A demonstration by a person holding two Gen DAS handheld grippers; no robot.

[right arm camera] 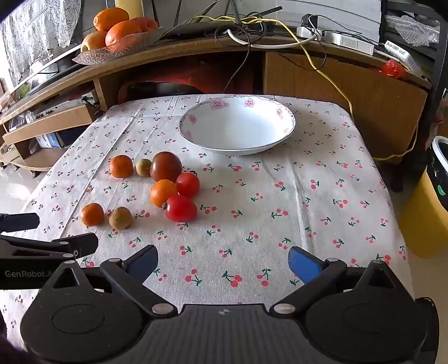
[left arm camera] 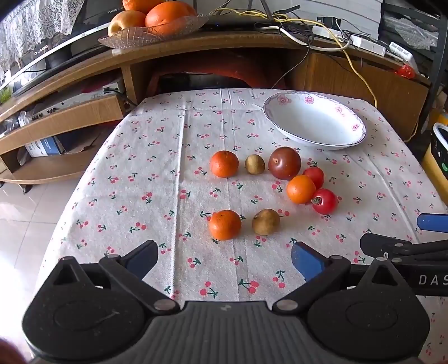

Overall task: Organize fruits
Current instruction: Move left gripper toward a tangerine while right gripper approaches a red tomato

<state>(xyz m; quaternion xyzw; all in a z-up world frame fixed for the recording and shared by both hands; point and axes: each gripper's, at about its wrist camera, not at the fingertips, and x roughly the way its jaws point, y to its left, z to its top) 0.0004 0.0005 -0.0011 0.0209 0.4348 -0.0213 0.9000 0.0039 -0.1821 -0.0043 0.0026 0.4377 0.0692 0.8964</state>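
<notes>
Several small fruits lie on the cherry-print tablecloth (left arm camera: 156, 196): a near orange (left arm camera: 224, 224), a brown fruit (left arm camera: 265, 221), a far orange (left arm camera: 224, 163), a small greenish fruit (left arm camera: 254, 164), a dark red tomato (left arm camera: 284, 163), an orange tomato (left arm camera: 300, 189) and two red tomatoes (left arm camera: 324, 201). A white flowered bowl (left arm camera: 315, 120) stands empty behind them. My left gripper (left arm camera: 224, 259) is open, just short of the near orange. In the right wrist view the right gripper (right arm camera: 223, 261) is open over bare cloth, with the fruit cluster (right arm camera: 165, 193) ahead to its left and the bowl (right arm camera: 237, 126) straight ahead.
A wooden TV stand (left arm camera: 196, 50) with a glass dish of oranges (left arm camera: 156, 19), cables and power strips runs behind the table. A yellow bin (right arm camera: 428, 212) stands off the table's right edge. Tiled floor lies to the left.
</notes>
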